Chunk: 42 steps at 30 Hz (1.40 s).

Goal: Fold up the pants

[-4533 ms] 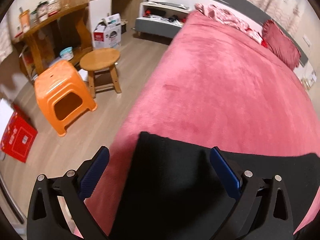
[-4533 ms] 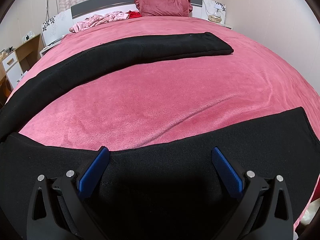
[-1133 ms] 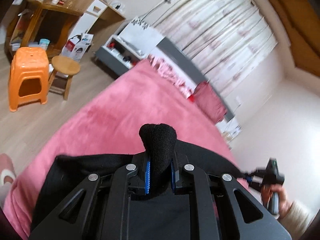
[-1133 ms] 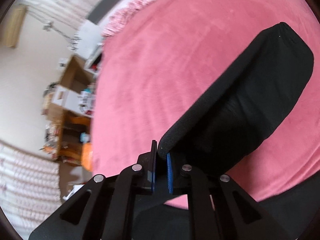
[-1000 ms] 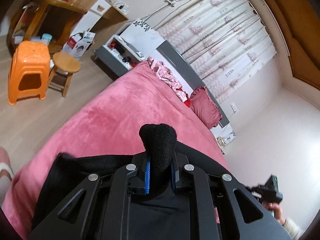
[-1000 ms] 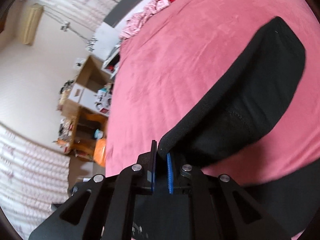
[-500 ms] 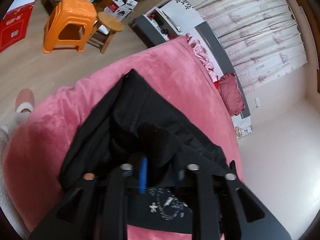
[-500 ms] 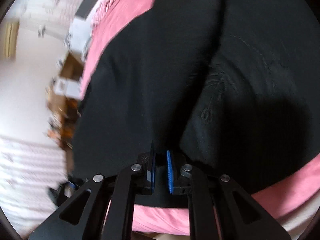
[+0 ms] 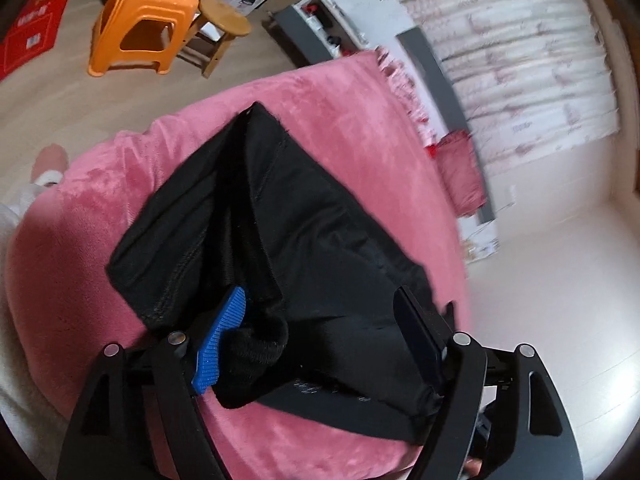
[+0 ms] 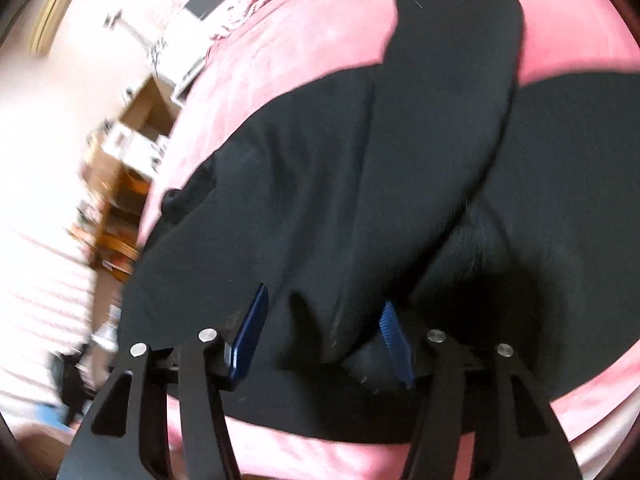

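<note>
The black pants (image 9: 288, 240) lie folded over on the pink bed (image 9: 352, 120), near its front edge. My left gripper (image 9: 320, 344) is open just above them; a bunched end of black cloth rests against its left blue pad (image 9: 220, 340). In the right wrist view the pants (image 10: 400, 184) fill most of the frame, one leg laid across the other. My right gripper (image 10: 326, 344) is open low over the cloth, with a fold between its blue pads (image 10: 394, 344).
An orange plastic stool (image 9: 148, 20) and a round wooden stool (image 9: 224, 28) stand on the floor left of the bed. A red box (image 9: 32, 36) lies at far left. A red pillow (image 9: 460, 176) sits at the headboard. A wooden desk (image 10: 120, 184) stands beside the bed.
Both grippers were shut on the pant ends, carried them over onto the rest of the pants, and have now opened and let the cloth go.
</note>
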Available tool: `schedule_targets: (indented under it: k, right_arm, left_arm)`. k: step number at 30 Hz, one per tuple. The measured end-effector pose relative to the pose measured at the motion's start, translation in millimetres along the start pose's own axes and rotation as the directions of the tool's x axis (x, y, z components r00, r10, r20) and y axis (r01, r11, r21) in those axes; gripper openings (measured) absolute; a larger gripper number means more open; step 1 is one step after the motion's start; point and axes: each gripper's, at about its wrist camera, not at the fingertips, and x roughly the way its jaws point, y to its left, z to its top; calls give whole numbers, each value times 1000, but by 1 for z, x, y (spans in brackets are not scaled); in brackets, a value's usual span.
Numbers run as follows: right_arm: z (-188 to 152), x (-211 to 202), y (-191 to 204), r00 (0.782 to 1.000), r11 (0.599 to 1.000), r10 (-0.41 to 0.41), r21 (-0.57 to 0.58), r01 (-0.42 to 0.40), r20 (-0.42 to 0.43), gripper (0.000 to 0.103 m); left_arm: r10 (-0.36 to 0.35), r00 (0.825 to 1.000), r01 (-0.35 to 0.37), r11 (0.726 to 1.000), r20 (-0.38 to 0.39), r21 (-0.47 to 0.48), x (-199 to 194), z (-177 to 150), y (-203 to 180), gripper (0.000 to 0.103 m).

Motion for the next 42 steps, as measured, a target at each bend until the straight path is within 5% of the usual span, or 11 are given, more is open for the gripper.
schedule_targets:
  k: [4, 8, 13, 14, 17, 19, 22, 26, 30, 34, 42]
  right_arm:
    - [11, 3, -17, 999, 996, -42, 76, 43, -14, 44]
    - [15, 3, -31, 1000, 991, -10, 136, 14, -27, 39]
    - [16, 7, -26, 998, 995, -50, 90, 53, -36, 34]
    - [17, 8, -22, 996, 994, -81, 69, 83, -38, 23]
    - [23, 9, -24, 996, 993, -72, 92, 76, -56, 13]
    - [32, 3, -30, 998, 990, -31, 132, 38, -56, 10]
    - [49, -25, -24, 996, 985, 76, 153, -83, 50, 10]
    - [60, -73, -13, 954, 959, 231, 124, -256, 190, 10]
    - [32, -66, -28, 976, 976, 180, 103, -193, 125, 10]
    - [-11, -21, -62, 996, 977, 80, 200, -72, -34, 10]
    - [-17, -12, -79, 995, 971, 94, 223, -82, -43, 14]
  left_arm:
    - [127, 991, -126, 992, 34, -7, -8, 5, 1, 76]
    - [111, 994, -112, 988, -14, -103, -15, 4, 20, 76]
    - [149, 988, -150, 989, -44, -18, -12, -2, 15, 76]
    - [162, 986, -163, 987, -48, -1, -10, -3, 12, 71]
    - [234, 968, -231, 972, -89, 46, 0, 0, 8, 14]
    - [222, 971, -222, 975, -94, 11, -1, 12, 9, 9]
    - [160, 987, -160, 987, -6, 10, -21, 47, -6, 7]
    - [37, 993, -50, 992, 112, 112, -57, 81, -41, 7]
    - [111, 984, -138, 969, 138, 207, -64, 75, -33, 7]
    - [295, 955, -290, 949, -24, 119, -22, 39, 32, 7]
    - [326, 945, -323, 937, -2, 133, -18, 27, 43, 9]
